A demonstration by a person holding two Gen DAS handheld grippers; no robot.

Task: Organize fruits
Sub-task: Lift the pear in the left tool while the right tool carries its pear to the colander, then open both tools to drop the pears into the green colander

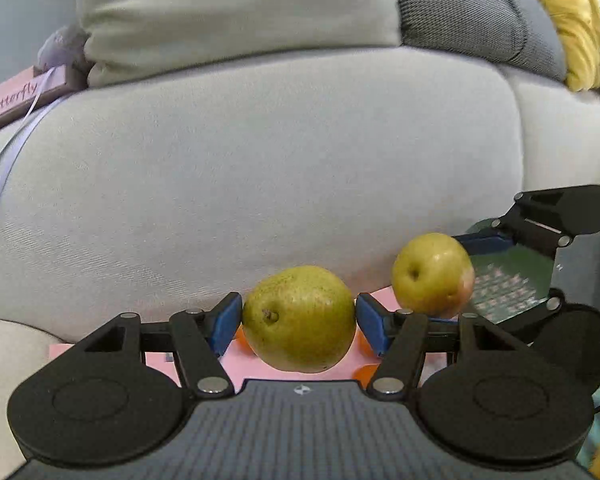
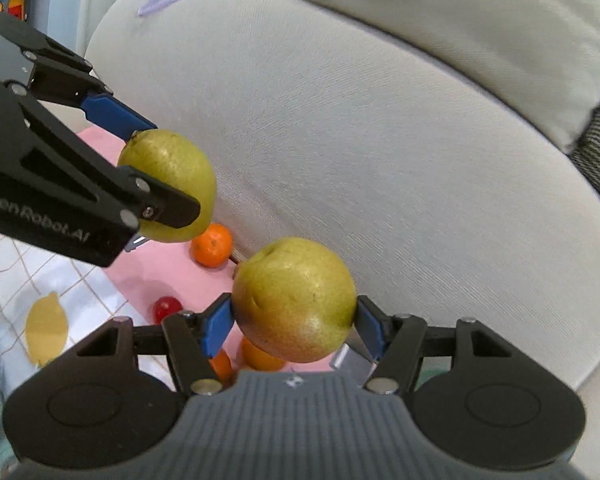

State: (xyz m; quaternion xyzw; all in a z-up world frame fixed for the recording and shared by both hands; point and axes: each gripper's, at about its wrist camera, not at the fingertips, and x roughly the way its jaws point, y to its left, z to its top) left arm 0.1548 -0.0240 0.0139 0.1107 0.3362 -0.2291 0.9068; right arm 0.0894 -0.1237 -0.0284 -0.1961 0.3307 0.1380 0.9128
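A green pear (image 1: 300,316) sits between the blue pads of my left gripper (image 1: 299,322), which is shut on it. From the right wrist view the same pear (image 2: 180,164) hangs in the left gripper (image 2: 156,168) above a pink mat (image 2: 152,264). My right gripper (image 2: 294,320) is shut on a second yellow-green pear (image 2: 296,300) with a reddish blush; this pear (image 1: 432,276) also shows in the left wrist view to the right. Both pears are held clear of the mat. Below lie three oranges (image 2: 212,245) and a small red fruit (image 2: 166,307).
A light grey sofa seat (image 1: 260,180) fills the background, with pillows (image 1: 236,8) behind it. A pink "Butterfly" box (image 1: 20,100) with a ribbon lies at its far left. A checked cloth with a lemon print (image 2: 46,328) borders the mat.
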